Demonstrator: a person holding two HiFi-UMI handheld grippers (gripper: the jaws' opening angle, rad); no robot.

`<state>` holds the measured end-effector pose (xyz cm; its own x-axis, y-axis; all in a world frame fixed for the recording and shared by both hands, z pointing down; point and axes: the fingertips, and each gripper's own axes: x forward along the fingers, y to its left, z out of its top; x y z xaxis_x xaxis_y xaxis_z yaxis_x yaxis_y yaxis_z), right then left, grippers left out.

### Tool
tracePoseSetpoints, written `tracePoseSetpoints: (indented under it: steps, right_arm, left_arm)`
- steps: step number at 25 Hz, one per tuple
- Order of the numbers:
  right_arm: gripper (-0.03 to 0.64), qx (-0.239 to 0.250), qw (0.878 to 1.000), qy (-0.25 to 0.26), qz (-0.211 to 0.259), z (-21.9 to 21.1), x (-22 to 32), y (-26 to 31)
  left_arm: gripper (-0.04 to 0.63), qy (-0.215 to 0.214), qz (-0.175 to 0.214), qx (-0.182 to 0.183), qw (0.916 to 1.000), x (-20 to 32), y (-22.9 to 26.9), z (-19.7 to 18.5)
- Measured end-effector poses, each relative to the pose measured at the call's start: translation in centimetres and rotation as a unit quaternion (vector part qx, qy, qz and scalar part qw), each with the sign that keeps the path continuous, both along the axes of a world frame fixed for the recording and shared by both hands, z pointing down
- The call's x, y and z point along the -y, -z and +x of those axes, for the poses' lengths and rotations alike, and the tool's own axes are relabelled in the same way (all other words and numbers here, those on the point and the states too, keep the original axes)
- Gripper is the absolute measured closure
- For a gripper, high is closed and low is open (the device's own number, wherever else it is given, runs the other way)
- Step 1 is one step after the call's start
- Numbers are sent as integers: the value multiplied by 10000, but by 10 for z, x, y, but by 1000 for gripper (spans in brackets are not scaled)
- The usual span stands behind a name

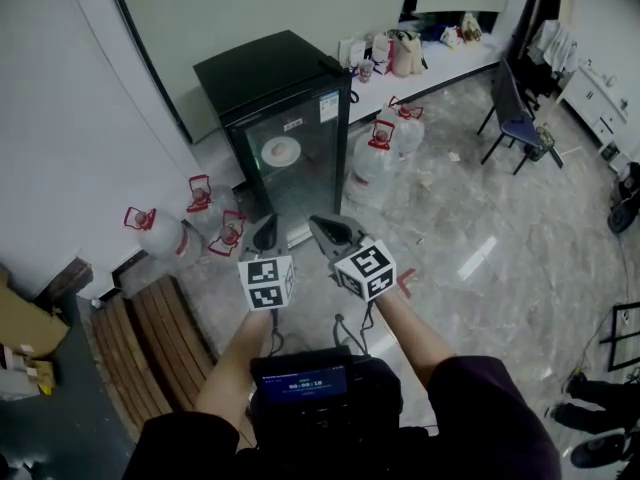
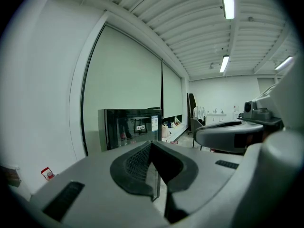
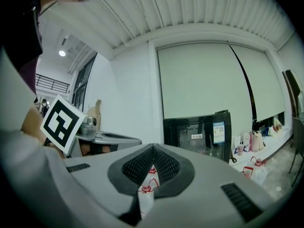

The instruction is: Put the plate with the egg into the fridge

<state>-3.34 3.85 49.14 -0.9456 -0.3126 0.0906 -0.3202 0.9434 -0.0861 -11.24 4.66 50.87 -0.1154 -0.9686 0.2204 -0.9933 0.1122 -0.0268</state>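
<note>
Grey marble floor point(image 1: 470, 218) surrounds a black glass-door fridge point(image 1: 285, 108) with a white plate point(image 1: 281, 151) inside, while left tongs point(image 1: 265, 233) and right tongs point(image 1: 328, 235) hover before it, both closed, empty.

Glossy black glass-fronted fridge point(image 1: 272, 76), polished marble-look floor point(image 1: 480, 218), slatted wooden bench point(image 1: 165, 333)

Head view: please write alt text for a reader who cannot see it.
The left gripper and the right gripper, both shut and empty, point toward a small black fridge, where a white plate shows behind the glass door. Red-topped water jugs stand on the floor beside it.
</note>
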Motion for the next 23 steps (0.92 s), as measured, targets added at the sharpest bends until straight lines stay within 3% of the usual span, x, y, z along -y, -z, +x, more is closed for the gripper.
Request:
tracePoseSetpoints:
  steps: [23]
  right_arm:
    - [607,-41,9999,-14,154,2,17,-7]
  left_arm:
    - [586,105,-141,24,9998,9,-12,0]
